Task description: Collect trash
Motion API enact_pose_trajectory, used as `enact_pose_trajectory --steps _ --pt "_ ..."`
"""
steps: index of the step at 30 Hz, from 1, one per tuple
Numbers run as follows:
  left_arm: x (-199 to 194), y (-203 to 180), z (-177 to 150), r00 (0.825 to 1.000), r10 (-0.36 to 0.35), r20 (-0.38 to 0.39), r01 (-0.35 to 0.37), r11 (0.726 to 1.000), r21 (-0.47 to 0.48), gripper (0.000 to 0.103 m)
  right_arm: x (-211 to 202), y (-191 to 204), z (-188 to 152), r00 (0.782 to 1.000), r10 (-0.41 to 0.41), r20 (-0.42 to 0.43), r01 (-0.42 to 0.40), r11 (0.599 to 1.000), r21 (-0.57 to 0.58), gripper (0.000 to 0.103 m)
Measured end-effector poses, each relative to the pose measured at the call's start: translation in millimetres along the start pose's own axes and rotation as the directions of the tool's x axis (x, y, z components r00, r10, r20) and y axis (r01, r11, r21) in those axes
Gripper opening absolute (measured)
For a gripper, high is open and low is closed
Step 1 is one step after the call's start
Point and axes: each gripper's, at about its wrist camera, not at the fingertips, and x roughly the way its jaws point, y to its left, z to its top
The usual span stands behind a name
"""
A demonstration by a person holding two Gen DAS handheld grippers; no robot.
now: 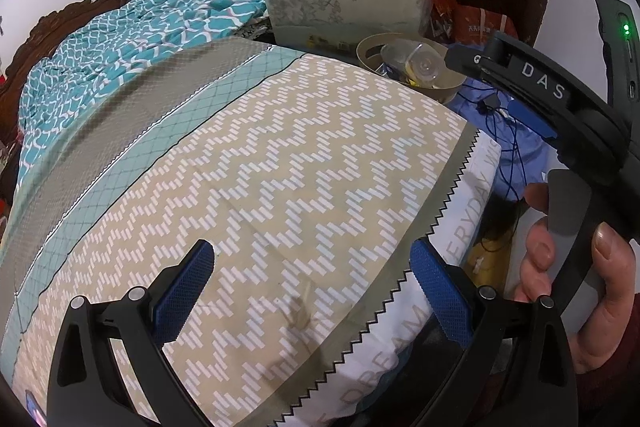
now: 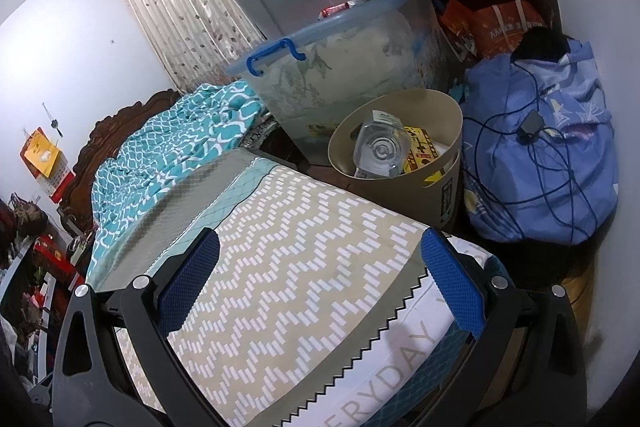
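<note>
You are holding the left gripper [image 1: 312,291] over the bed cover [image 1: 280,179] with its blue fingers [image 1: 188,291] spread wide, and they are gripping nothing and touching nothing. Your right gripper [image 2: 320,283] is also standing wide open above the same zigzag cover, empty; in the left view you are seeing it from the side, at the right edge, with your right hand [image 1: 576,283] around its handle. Beyond the foot of the bed, the beige trash bin [image 2: 400,99] is standing on the floor, just beside the clear storage box [image 2: 340,75] with the blue latch and near the blue cloth bundle [image 2: 552,163] with cables over it. Inside the bin a clear plastic bottle [image 2: 378,147] is lying tilted, its bottom facing toward you and its long axis going down into the bin, and a yellow package [image 2: 420,151] is lying right beside it.
</note>
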Motion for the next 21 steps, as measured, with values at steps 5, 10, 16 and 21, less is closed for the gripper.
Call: enact_pose_trajectory --steps 5,10,16,21 --pt "-4.1 5.6 -3.6 1.000 0.000 0.004 0.000 1.000 -0.016 0.095 -4.7 9.2 -3.1 1.000 0.005 0.001 -0.005 1.000 -0.019 0.099" --pt "-6.0 12.0 -6.0 1.000 -0.002 0.007 0.002 0.999 -0.032 0.095 -6.4 16.8 -5.6 1.000 0.012 -0.002 -0.012 0.999 -0.033 0.099" --pt "-7.0 17.4 -6.6 1.000 0.007 0.004 -0.006 0.999 -0.052 0.095 -6.0 24.4 -8.6 1.000 0.023 -0.012 -0.023 0.999 -0.047 0.099" --pt "-5.7 18.0 -7.9 1.000 0.010 -0.008 -0.010 0.998 -0.055 0.095 -3.1 23.9 -9.3 0.999 0.029 -0.027 -0.030 0.999 -0.040 0.099"
